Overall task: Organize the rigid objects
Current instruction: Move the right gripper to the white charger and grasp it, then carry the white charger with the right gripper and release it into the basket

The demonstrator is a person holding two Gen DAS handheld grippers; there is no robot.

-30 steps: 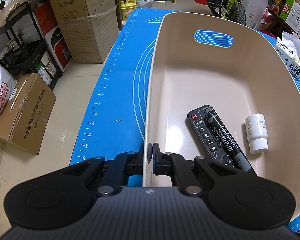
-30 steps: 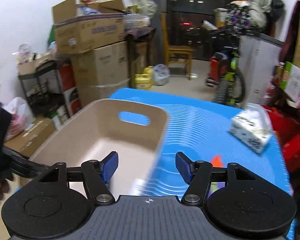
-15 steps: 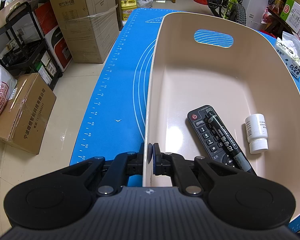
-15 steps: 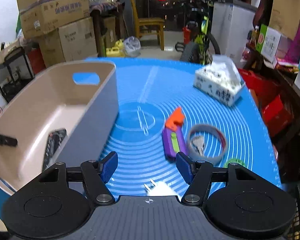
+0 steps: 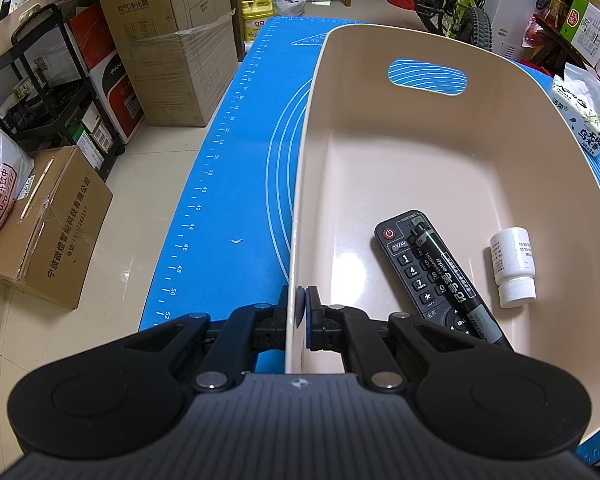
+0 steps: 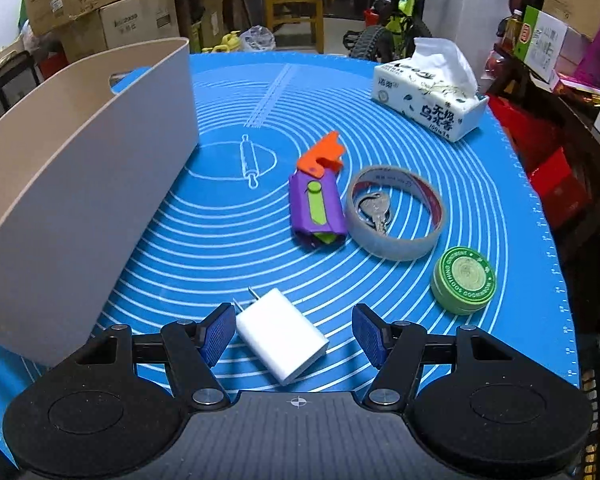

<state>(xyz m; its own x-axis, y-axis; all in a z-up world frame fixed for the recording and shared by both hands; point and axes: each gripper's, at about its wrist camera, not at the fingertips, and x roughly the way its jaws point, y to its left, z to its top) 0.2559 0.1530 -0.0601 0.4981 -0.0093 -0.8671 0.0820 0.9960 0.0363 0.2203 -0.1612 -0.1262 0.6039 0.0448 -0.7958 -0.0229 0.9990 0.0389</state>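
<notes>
The left tool (image 5: 302, 312) is pinching the near rim of the beige bin (image 5: 440, 168), which is holding a remote (image 5: 428, 272), a marker (image 5: 456, 280) and a white bottle (image 5: 514, 266). The right tool (image 6: 296, 334) is hanging spread around a white charger (image 6: 280, 336) lying on the counter (image 6: 220, 240).

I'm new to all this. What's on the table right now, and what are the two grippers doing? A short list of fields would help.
bin: beige tub on blue mat
in bin: remote, marker lying on it, white bottle
left gripper: shut on the tub's near rim
right gripper: open, white charger between its fingers
on mat: purple-orange toy, tape roll around a key, green tin, tissue pack
</notes>
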